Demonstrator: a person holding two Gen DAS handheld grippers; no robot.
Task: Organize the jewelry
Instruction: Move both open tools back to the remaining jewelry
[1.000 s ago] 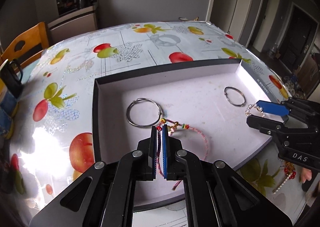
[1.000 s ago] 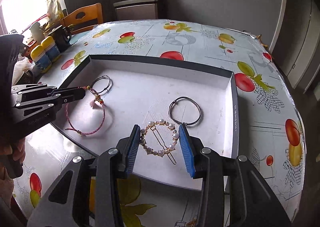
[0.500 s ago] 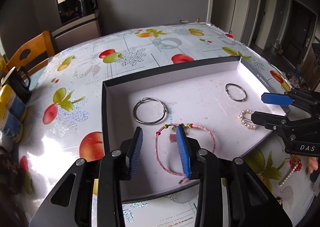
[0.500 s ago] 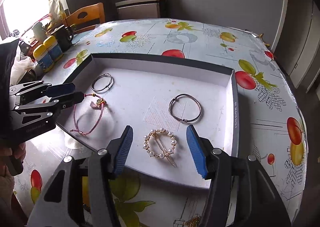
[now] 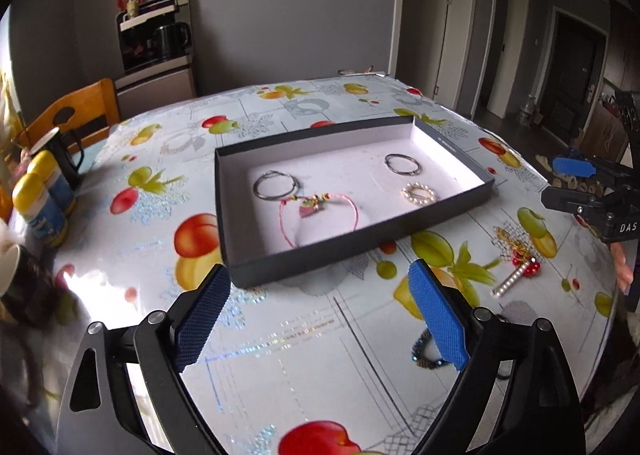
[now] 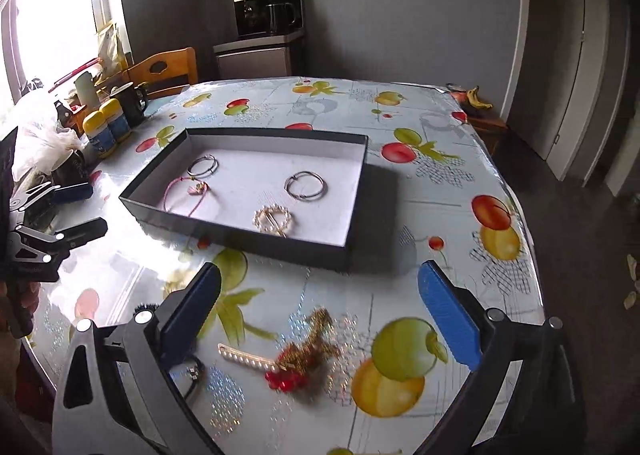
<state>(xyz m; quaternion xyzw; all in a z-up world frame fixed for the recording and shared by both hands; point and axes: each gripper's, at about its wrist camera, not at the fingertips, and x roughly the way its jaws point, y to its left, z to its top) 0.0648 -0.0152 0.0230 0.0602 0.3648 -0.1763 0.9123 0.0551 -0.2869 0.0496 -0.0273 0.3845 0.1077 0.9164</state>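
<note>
A black box lid with a white inside [image 5: 240, 267] [image 6: 352, 191] lies on the table. In it are a pink cord bracelet [image 5: 320, 211] [image 6: 188, 191], two silver rings [image 5: 276, 187] [image 5: 402, 165], and a round pearl clip [image 5: 418, 193] [image 6: 273, 218]. On the tablecloth near the front edge lie a pearl bar clip with red beads and a gold chain [image 6: 296, 363] [image 5: 516, 255] and a dark beaded bracelet [image 5: 426, 351]. My left gripper [image 5: 320, 319] is open and empty, short of the box. My right gripper [image 6: 320, 319] is open and empty above the bar clip.
Yellow-capped bottles [image 5: 38, 207], a black mug [image 5: 60, 155] and a paper cup [image 5: 20, 283] stand at the table's left side. A wooden chair [image 6: 164, 69] is behind them. Bananas [image 6: 476, 97] lie at the far right corner.
The left gripper opened and let go of the pink bracelet in the box. Both grippers pulled back out of the box toward the table's front edge and opened wider.
</note>
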